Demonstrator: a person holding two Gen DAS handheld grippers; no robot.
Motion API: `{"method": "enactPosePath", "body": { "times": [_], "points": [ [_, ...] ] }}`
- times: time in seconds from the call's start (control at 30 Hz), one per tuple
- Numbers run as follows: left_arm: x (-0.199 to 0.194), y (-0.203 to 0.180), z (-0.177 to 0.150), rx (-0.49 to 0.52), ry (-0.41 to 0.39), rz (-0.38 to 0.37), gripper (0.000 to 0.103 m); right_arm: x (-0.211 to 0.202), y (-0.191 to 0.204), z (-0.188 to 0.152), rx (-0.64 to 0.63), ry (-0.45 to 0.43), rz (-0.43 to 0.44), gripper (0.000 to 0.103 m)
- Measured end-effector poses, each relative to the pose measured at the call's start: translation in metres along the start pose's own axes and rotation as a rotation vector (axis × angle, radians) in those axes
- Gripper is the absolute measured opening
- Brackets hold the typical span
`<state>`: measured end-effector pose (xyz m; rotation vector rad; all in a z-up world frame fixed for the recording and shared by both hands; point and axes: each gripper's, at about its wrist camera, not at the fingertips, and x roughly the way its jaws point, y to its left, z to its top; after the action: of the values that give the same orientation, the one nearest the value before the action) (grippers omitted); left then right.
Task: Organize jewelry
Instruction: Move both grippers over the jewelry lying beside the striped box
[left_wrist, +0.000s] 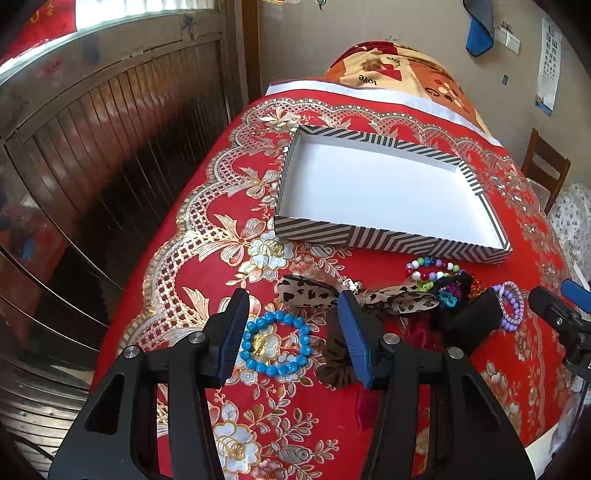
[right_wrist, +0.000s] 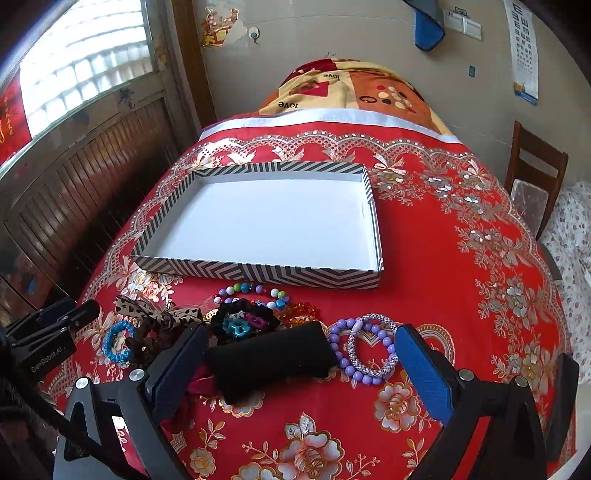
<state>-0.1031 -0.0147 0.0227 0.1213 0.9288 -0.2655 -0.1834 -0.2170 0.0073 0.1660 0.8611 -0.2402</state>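
So the jewelry's all sitting in a loose pile on the red floral tablecloth (right_wrist: 443, 258), just in front of the striped box (right_wrist: 258, 275), which has nothing in it yet. Nearest our left gripper (left_wrist: 291, 336) is the blue bead bracelet (left_wrist: 275, 343), lying flat right between the two fingers, which are spread wide and hold nothing. A brown scrunchie (left_wrist: 334, 363) and a leopard-print bow (left_wrist: 314, 295) sit just beside it.

Over on the right gripper (right_wrist: 299, 358), also wide open and empty, we've got a black velvet bracelet cushion (right_wrist: 273, 360) lying crosswise between the fingers, long axis running side to side. The purple bead bracelet (right_wrist: 341, 354) and a woven lilac bangle (right_wrist: 373, 343) touch each other just right of it. The multicolor bead strand (right_wrist: 255, 291) is closest to the box.

Our guess: left goes first for the blue bracelet, since it's already framed. The box lies straight ahead, past the pile.
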Motion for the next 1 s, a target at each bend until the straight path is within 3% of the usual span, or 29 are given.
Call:
{"method": "enactPosePath", "body": {
  "times": [1.0],
  "points": [
    [-0.011, -0.006, 0.002, -0.003, -0.013, -0.001, 0.050, -0.010, -0.002, 0.000, -0.016, 0.006, 0.006, 0.100]
  ]
}}
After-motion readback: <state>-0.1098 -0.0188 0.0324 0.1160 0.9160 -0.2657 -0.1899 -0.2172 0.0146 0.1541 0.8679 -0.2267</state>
